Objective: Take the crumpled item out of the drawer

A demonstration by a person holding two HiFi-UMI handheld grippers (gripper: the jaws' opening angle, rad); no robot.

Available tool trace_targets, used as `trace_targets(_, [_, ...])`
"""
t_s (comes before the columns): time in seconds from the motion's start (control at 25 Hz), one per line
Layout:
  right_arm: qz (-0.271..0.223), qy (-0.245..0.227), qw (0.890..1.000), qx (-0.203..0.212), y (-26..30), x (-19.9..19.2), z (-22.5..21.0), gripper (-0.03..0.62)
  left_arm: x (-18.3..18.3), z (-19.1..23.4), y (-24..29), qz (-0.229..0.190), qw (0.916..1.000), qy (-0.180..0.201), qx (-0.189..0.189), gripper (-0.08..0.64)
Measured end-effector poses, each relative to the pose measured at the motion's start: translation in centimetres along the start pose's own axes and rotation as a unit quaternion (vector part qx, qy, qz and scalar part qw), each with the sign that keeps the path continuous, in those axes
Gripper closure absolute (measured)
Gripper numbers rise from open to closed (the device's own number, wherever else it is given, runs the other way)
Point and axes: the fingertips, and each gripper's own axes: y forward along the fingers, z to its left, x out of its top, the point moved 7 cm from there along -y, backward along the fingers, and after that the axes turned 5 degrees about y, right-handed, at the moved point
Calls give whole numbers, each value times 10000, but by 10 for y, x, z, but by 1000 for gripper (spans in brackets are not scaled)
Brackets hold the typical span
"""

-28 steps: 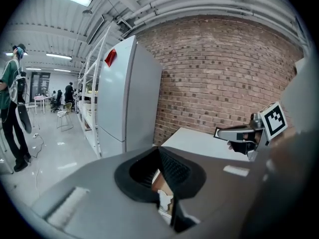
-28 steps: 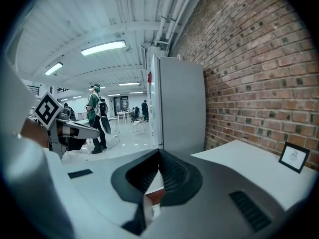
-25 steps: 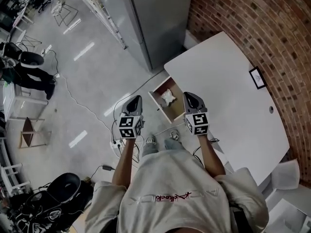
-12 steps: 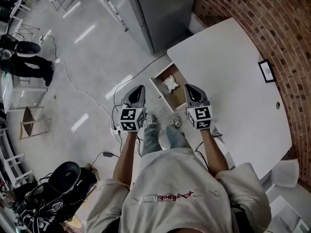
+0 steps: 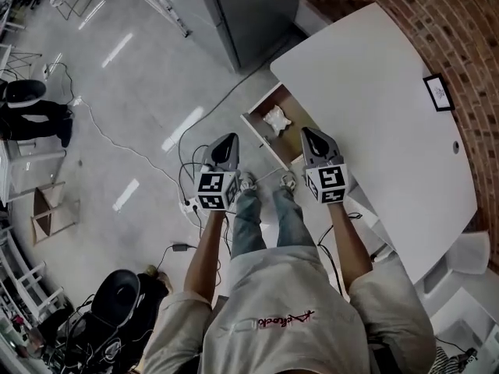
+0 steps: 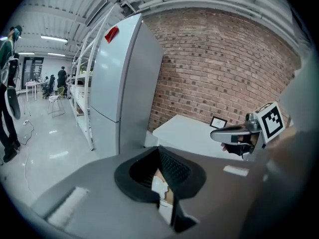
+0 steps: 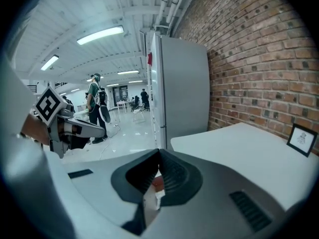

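Grey floor (image 5: 132,100) spreads beneath the standing person. Nearest, the left gripper (image 5: 228,140) and the right gripper (image 5: 311,135) are held side by side, each with its jaws pressed together on nothing. Just beyond them the open drawer (image 5: 257,125) juts from the white table (image 5: 374,92). The crumpled item (image 5: 276,119) lies inside it, apart from both grippers. Farther off stand a grey refrigerator (image 5: 249,6) and the brick wall (image 5: 460,22).

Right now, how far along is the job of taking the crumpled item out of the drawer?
Done: the drawer stands open. In hand: nothing; the left gripper and the right gripper are both shut and empty, hanging short of the drawer. Left: open a gripper, reach in, grasp the crumpled item lying inside, and lift it out.
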Motion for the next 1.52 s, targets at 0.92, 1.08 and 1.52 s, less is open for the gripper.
trace_targets(0.92, [542, 489, 9962, -481, 59, -125, 4, 580, -133, 31, 54, 679, 9964, -297, -420, 551])
trace_targets(1.08, [706, 534, 9951, -444, 63, -149, 0, 580, -154, 26, 58, 790, 9951, -399, -430, 551])
trace_targets(1.52, [924, 541, 9939, -253, 88, -188, -7, 580, -195, 25, 80, 832, 9944, -554, -333, 551])
